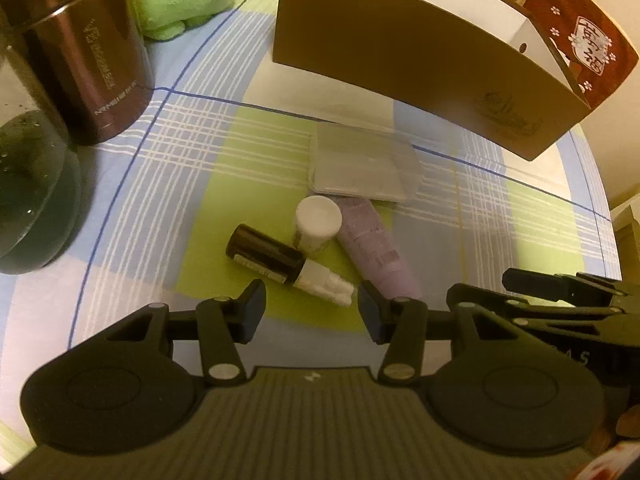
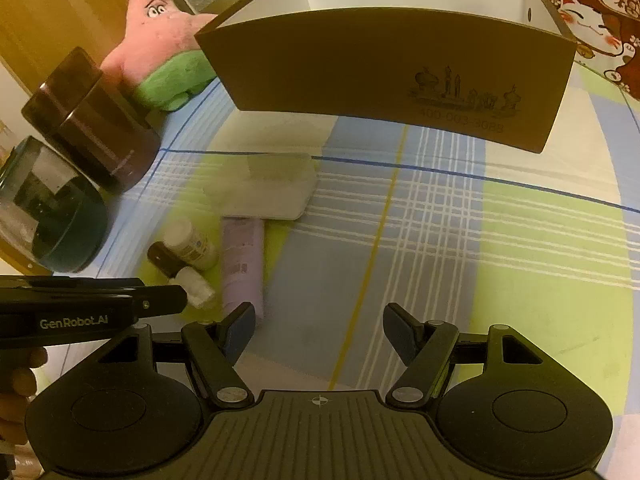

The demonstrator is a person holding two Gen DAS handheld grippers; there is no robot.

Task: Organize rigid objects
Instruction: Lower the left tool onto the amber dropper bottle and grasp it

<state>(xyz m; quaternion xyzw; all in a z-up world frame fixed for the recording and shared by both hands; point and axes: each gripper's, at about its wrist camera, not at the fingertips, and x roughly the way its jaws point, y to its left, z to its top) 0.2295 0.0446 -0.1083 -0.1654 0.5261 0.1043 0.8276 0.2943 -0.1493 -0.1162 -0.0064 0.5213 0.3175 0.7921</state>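
A small dark bottle with a white cap lies on the checked tablecloth. A white bottle and a purple tube lie beside it, below a clear plastic case. My left gripper hangs open just above the dark bottle's cap end, and its pads touch nothing. In the right wrist view the same dark bottle, white bottle, tube and case lie left of my right gripper. It is open with nothing between its fingers, only cloth below.
A brown cardboard box with a white inside stands open at the back. A dark canister and a glass jar stand at the left, with a pink and green plush behind. The left gripper's body juts in beside the tube.
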